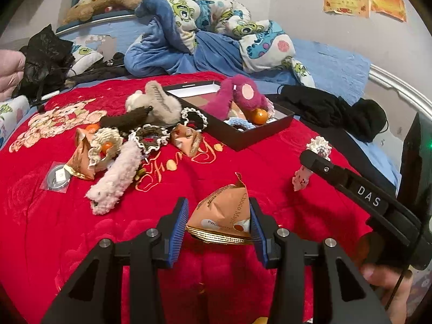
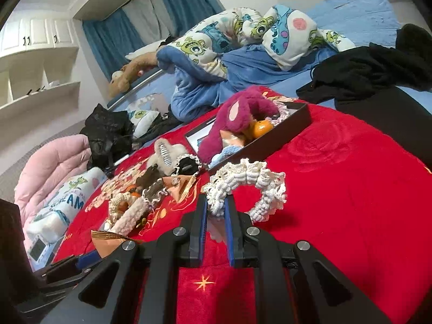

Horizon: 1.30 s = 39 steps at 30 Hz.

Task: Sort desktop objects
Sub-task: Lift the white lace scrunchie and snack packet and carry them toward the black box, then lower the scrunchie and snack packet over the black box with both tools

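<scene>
Starting at the left of the red blanket, we see a loose heap: a round item in a clear packet, a pale pink fuzzy hair claw, cream and brown crocheted scrunchies, two orange triangular snack packets, and a beige fuzzy hair claw. Just right of that heap sits the shallow black box; in it we see a magenta plush hair claw leaning over the rim, an orange fruit, a light blue scrunchie, and a further scrunchie against the far wall. Our left gripper is clamped on a triangular orange snack packet, well short of the box. Further right, our right gripper is pinched on a white crocheted scrunchie, which hangs above the blanket near the box's front corner.
</scene>
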Available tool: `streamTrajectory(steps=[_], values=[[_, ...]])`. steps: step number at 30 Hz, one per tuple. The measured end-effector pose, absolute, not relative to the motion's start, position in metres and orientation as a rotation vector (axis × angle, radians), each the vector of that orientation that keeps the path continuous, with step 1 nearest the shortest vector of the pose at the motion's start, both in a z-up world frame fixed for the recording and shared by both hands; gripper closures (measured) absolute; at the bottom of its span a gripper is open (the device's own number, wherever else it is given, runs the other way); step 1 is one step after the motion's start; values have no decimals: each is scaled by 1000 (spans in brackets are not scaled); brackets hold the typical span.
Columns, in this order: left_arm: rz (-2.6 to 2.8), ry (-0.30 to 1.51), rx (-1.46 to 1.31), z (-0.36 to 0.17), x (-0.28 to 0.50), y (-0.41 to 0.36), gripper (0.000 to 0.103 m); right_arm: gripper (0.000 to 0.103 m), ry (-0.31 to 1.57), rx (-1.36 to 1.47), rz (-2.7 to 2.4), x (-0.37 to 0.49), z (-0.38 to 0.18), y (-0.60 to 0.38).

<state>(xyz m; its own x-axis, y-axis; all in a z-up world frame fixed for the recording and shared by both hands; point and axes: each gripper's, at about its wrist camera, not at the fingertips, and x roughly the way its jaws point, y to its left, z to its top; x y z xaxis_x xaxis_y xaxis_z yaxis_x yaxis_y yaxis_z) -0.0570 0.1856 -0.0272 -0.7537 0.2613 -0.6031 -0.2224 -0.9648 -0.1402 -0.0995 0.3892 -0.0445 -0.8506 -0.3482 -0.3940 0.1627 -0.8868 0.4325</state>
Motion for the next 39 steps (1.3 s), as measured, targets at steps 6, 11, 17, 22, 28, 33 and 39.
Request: streamTrajectory(steps=[6,11,17,22,28,33,39], values=[[2696,-88,-954,-27,-61,192,58,91,-607,686,-2707,-100,-47,396],[2671,-129,-950,-27,-74,193,58,91,-603,685,-2715,-103,-47,397],[2651,-112,-952,-23,-108,205,58,91,-619,684,-2711,-124,-50,402],[2631,-119,-938,-15,-144,218,58,90,-636,682,-2699,-151,-48,405],[2633,-77,-921,-13,-189,228,58,90,-637,665,-2700,-195,-44,412],[2642,-78,-906,-9,-236,226,58,90,-595,631,-2701,-232,-31,413],[2638,-66,-886,-2,-292,224,58,90,-583,642,-2728,-275,-29,421]])
